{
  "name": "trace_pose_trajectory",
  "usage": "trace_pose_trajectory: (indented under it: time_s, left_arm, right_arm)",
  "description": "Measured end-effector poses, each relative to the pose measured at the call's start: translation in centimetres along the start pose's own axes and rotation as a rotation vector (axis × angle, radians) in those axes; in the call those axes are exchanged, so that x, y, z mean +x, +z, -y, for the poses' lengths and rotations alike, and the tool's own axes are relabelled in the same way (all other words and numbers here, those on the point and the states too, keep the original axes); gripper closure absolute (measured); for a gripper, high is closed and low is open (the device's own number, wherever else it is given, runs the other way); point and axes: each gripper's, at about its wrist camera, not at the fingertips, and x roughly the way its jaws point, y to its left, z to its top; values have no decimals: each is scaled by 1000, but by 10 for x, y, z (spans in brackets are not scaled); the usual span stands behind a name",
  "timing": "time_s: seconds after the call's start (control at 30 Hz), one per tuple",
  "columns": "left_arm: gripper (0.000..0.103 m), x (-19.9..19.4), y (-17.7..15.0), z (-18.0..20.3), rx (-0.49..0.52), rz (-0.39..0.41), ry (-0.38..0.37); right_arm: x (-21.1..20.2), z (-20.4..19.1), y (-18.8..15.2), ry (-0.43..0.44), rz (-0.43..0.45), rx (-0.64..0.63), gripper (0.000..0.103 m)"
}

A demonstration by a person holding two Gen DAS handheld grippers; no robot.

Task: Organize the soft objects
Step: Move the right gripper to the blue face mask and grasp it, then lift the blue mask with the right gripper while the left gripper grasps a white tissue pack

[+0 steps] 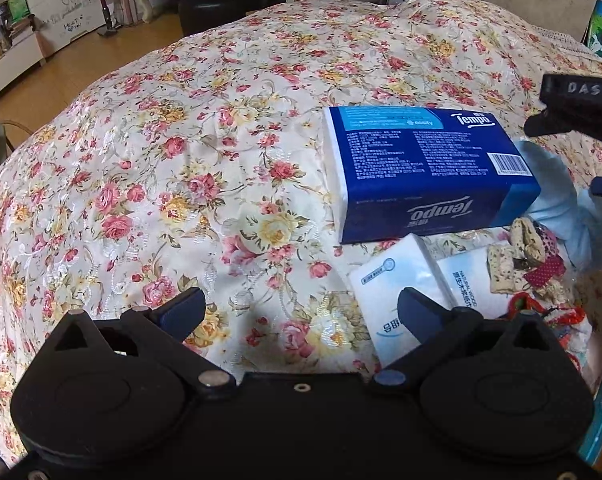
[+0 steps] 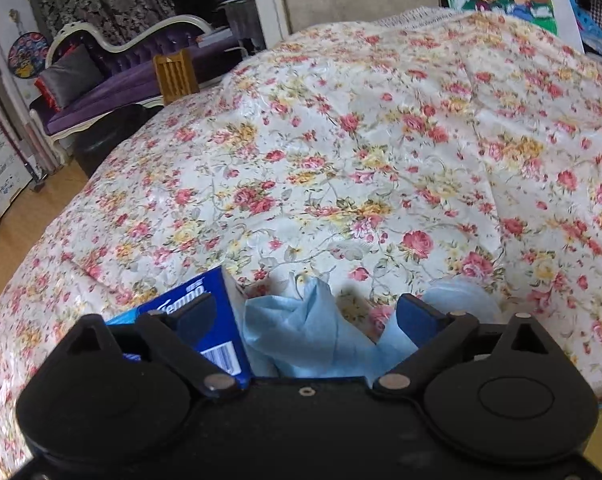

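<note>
The left claw point(image 1: 301, 312) fills the bottom of its own view, its two blue-tipped fingers spread wide with nothing between them, hanging over the flowered cloth with its right finger over the white tissue pack. The right claw point(image 2: 305, 320) is likewise spread, with crumpled pale blue cloth showing in the gap between its fingers; the pads do not press on it.

The floral tablecloth point(image 1: 181, 160) covers the whole worktop, cream with pink and yellow roses. On it lies the blue Tempo tissue pack point(image 1: 429, 172), flat, its printed back face up and its barcode toward the right end. All else sits relative to that pack. The light blue cloth point(image 2: 309, 332) lies bunched just beside its barcode end, touching it in the right wrist view. Just in front of the pack, nearer the left claw, rest two white tissue packs point(image 1: 405, 284), side by side and touching. To their right, below the pack's barcode corner, lies a small heap of patterned fabric pieces point(image 1: 521, 256), beige and red with dots, with a red-edged knitted piece point(image 1: 557, 316) just below them.
</note>
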Motion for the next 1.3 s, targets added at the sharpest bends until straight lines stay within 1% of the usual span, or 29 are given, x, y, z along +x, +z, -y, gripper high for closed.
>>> trace_pose_trajectory:
  time_s: [0.07, 0.13, 0.17, 0.2, 0.23, 0.3, 0.4, 0.57, 0.73, 0.83, 0.97, 1.13, 1.23, 1.3]
  left_arm:
    - [4, 2, 0, -1, 0, 0, 2]
    - [4, 3, 1, -1, 0, -3, -1]
    - [4, 3, 1, -1, 1, -2, -2]
    - [4, 3, 1, -1, 2, 0, -3]
    - [4, 3, 1, -1, 1, 2, -4]
    - [4, 4, 3, -4, -9, 0, -11]
    - [4, 5, 4, -10, -35, -4, -13]
    - [4, 6, 6, -21, -76, -8, -19]
    - [4, 4, 7, -24, -97, -5, -35]
    - [4, 2, 6, -19, -84, -2, -78]
    - [4, 2, 3, -8, -54, -18, -145]
    - [4, 7, 2, -2, -44, -38, -152]
    - [9, 13, 1, -4, -55, -73, -171]
    - [11, 11, 1, -4, -62, -71, -189]
  right_arm:
    - [7, 0, 0, -9, -13, -4, 14]
    - [14, 1, -2, -23, -30, -9, 22]
    - [18, 2, -3, -23, -42, -11, 24]
    - [19, 3, -4, -18, -52, -14, 30]
    - [19, 3, -5, -12, -63, -19, 39]
    - [16, 4, -8, 12, -77, -28, 50]
    - [5, 5, -10, 30, -69, -39, 59]
    - [-23, 11, -12, 33, -15, -56, 59]
    - [-56, 22, -12, 91, 26, -7, 59]
    - [-77, 27, -14, 126, 50, 4, 59]
    - [-102, 31, -19, 170, 75, -8, 59]
    - [-123, 30, -30, 203, 72, -34, 58]
    - [-130, 29, -40, 202, 60, -60, 58]
    - [-136, 29, -45, 202, 60, -77, 58]
